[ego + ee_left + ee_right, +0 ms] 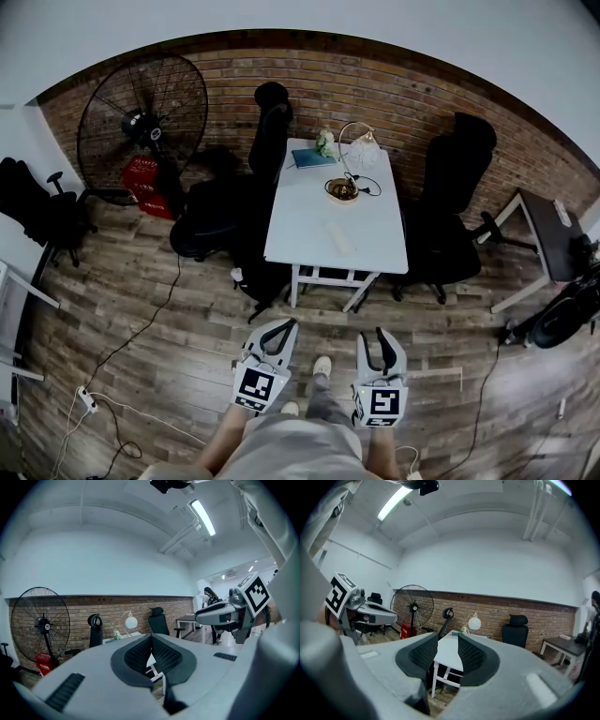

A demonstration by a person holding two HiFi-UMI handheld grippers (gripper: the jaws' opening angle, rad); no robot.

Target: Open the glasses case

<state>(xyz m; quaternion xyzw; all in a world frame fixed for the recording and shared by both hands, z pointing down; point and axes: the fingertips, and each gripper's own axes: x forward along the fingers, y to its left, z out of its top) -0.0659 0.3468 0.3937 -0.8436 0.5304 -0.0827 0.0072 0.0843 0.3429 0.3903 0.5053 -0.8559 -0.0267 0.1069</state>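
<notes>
A white table stands ahead by the brick wall. On it lies a pale oblong thing that looks like the glasses case; it is too small to tell whether it is closed. Both grippers hang over the wooden floor well short of the table, pointing toward it. My left gripper has its pads pressed together with nothing between them. My right gripper stands a little open and empty; in the right gripper view the table shows through the gap at the gripper.
On the table sit a bowl, a lamp, a blue book and a small plant. Black office chairs flank it. A big fan, a red crate, a side desk and floor cables stand around.
</notes>
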